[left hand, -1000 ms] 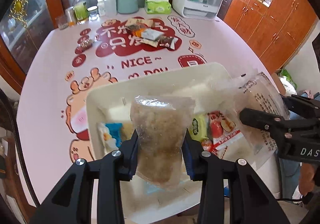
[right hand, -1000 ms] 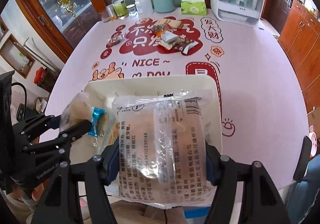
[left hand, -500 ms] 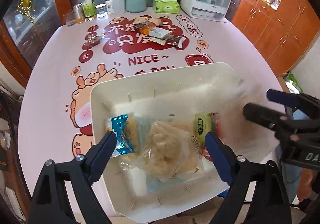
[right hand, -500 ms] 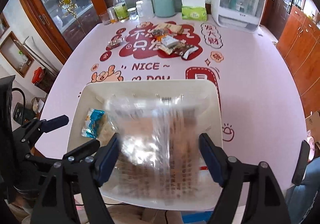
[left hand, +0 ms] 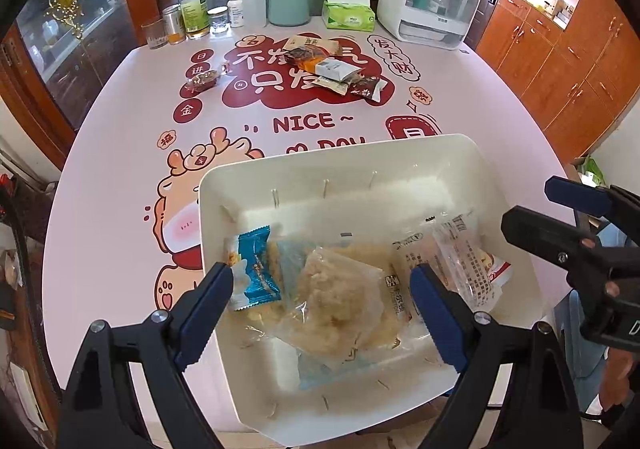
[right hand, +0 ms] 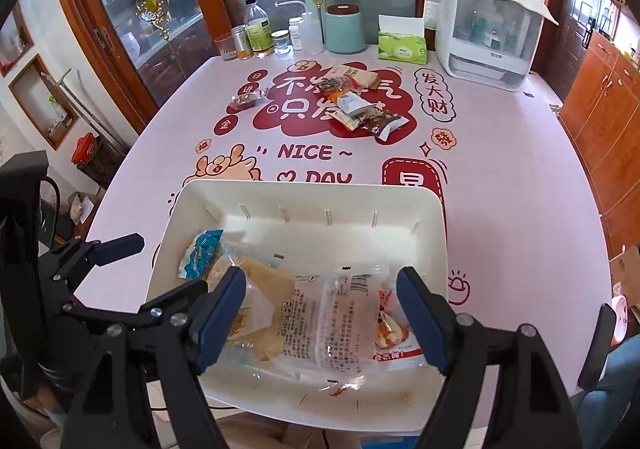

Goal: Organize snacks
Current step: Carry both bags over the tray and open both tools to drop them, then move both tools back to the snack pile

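A round table (right hand: 500, 177) with a pale pink cover printed in red characters and cartoon figures fills the middle of the room. Along its far edge stand a drinking glass (right hand: 227, 47), a bottle with a green label (right hand: 258, 31), small jars, a white squeeze bottle (right hand: 312, 31), a mint-green canister (right hand: 345, 29), a green tissue box (right hand: 402, 45) and a white lidded appliance (right hand: 484, 33). Behind the far edge stand glazed wooden cabinet doors (right hand: 168, 9) with gold ornaments, orange-brown wooden cabinets (left hand: 560, 61) line the right wall under a lit shelf, and a white wall with a framed niche (right hand: 44, 101) lies to the left.
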